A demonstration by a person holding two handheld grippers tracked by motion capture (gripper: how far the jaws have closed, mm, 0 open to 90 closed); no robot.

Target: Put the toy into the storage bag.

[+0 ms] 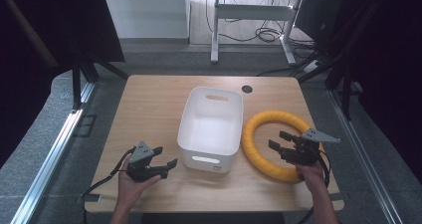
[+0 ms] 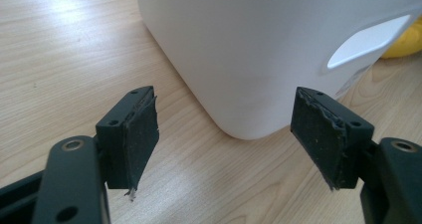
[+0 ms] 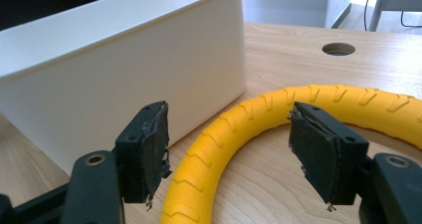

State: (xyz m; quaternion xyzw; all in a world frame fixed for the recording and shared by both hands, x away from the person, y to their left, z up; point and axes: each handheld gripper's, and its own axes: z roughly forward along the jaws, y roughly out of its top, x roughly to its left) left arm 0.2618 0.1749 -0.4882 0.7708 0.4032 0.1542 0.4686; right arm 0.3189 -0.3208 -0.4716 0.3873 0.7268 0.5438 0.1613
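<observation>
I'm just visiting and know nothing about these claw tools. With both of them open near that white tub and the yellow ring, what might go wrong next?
Two guesses. The yellow ring is round and ridged, and the open right gripper straddles only its near edge, so a shallow pinch might slip off. The ring also lies close against the white tub, so lifting it could nudge the tub. The left gripper, open at the tub's corner, may push it too.
</observation>
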